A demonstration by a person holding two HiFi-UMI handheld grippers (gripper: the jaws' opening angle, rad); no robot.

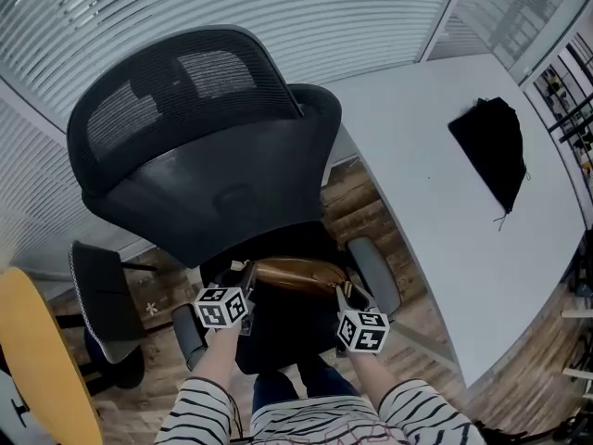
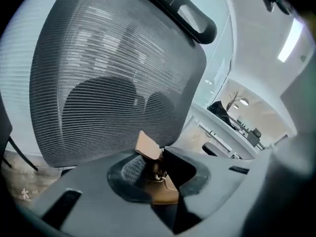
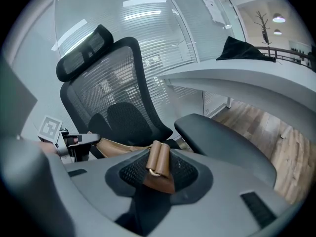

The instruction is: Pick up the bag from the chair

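Note:
A brown leather bag (image 1: 296, 274) hangs stretched between my two grippers, just above the seat of a black mesh office chair (image 1: 213, 156). My left gripper (image 1: 247, 279) is shut on the bag's left end, where a tan leather tab (image 2: 159, 181) shows between the jaws in the left gripper view. My right gripper (image 1: 344, 295) is shut on the right end, pinching a folded strap with a metal ring (image 3: 159, 164). In the right gripper view the bag's body (image 3: 118, 146) runs left toward the left gripper (image 3: 74, 142). The chair's seat is mostly hidden under the bag and the grippers.
The chair's right armrest (image 1: 373, 274) lies beside my right gripper. A white table (image 1: 445, 202) stands at the right with a black cloth (image 1: 491, 146) on it. A second dark chair (image 1: 102, 295) and a yellow panel (image 1: 37, 360) are at the left. Window blinds (image 1: 306, 17) are behind.

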